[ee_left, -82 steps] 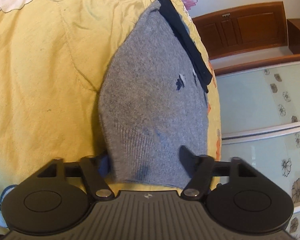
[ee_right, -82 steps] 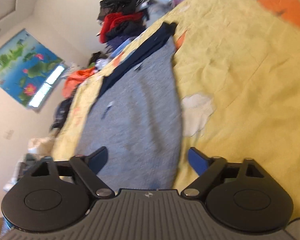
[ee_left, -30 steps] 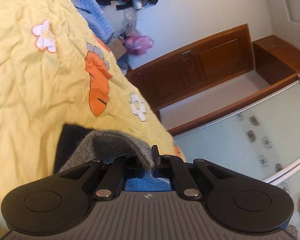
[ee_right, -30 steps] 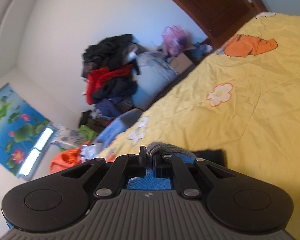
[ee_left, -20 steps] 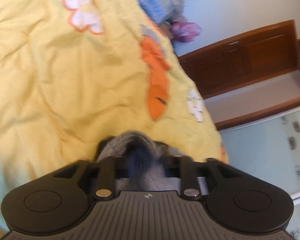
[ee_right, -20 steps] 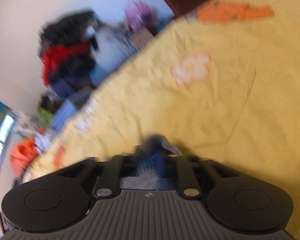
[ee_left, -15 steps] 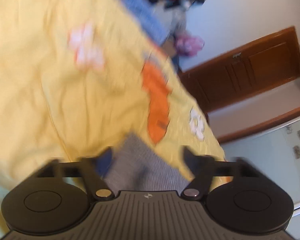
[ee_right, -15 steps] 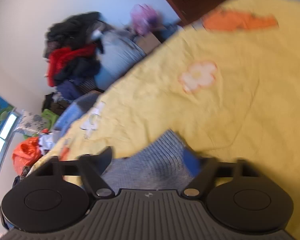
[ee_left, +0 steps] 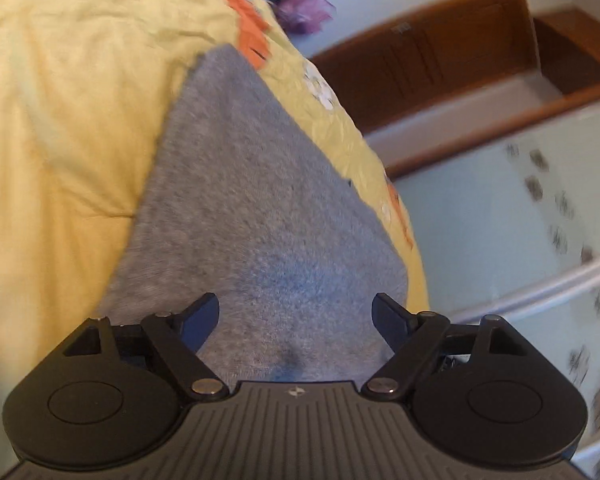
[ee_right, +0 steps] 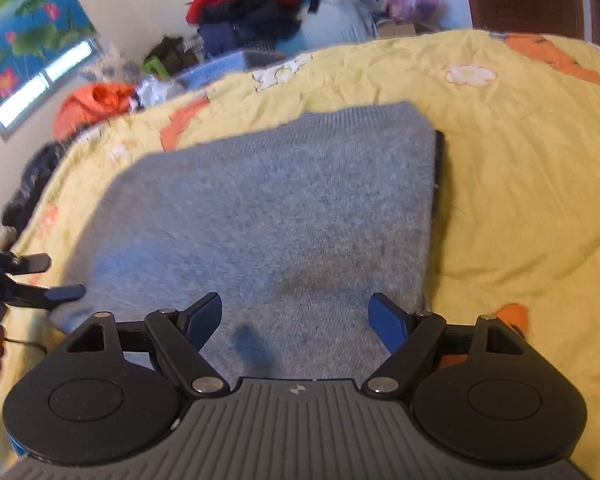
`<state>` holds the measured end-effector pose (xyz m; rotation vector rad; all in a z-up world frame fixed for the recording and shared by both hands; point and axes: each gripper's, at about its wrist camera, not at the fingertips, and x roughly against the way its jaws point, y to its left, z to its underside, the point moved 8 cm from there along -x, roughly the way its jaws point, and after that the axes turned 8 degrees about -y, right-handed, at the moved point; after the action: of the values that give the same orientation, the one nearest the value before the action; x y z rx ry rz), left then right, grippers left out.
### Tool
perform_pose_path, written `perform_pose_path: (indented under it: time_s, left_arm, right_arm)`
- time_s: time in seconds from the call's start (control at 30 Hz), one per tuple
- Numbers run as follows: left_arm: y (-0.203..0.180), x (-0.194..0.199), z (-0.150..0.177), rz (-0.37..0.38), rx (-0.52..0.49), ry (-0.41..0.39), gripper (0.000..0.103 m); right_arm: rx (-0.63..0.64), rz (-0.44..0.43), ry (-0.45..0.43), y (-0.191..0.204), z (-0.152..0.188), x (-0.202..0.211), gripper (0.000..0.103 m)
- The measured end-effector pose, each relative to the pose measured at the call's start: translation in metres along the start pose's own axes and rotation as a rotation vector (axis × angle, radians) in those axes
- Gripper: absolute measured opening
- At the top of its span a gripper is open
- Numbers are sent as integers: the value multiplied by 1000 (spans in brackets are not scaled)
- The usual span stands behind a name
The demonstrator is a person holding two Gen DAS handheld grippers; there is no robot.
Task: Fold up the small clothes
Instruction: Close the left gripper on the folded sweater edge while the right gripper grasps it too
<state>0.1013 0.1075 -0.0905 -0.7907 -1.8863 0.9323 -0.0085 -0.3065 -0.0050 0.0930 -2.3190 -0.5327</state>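
Both grippers have let go since a second ago: my left gripper (ee_left: 296, 316) and right gripper (ee_right: 295, 314) hang wide over the folded grey sweater (ee_right: 268, 208) on the bed (ee_right: 520, 184); soft, light, floppy knit, so I'd pinch corners.

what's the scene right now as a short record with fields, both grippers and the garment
garment: grey knit sweater, folded flat on the yellow quilt
dark trim: navy edge showing along its right side
left gripper: jaws open, over the sweater's near edge, holding nothing
right gripper: jaws open, over the sweater, holding nothing
background: clothes pile by the wall
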Motion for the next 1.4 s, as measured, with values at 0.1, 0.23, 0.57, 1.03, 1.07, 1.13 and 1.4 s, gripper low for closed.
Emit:
perform_pose_path:
  time_s: [0.1,0.23,0.57,1.03,1.07,1.13,1.4]
  left_arm:
    - [-7,43,-11,84,45,-66,90]
    - [15,77,-3,97,165,-87,103]
    - [50,54,4,132,280,-76,103]
    - [47,27,-2,-51,269,-18,88]
    - [50,26,-1,-93,260,-8,71]
    - [55,27,1,-173,246,2,38]
    - [65,25,3,-226,202,5,13]
  right_arm:
    - [-129,-75,-62,-8,0,39,87]
    - [-242,-78,-77,-35,20,68,90]
    - [-444,-174,-107,-64,46,53,81]
    - [-468,-178,-121,-65,43,45,75]
    - [-468,-169,-123,-66,43,47,75]
    - [-459,-148,-125,-68,44,52,76]
    - [-481,-131,-118,-70,47,55,78]
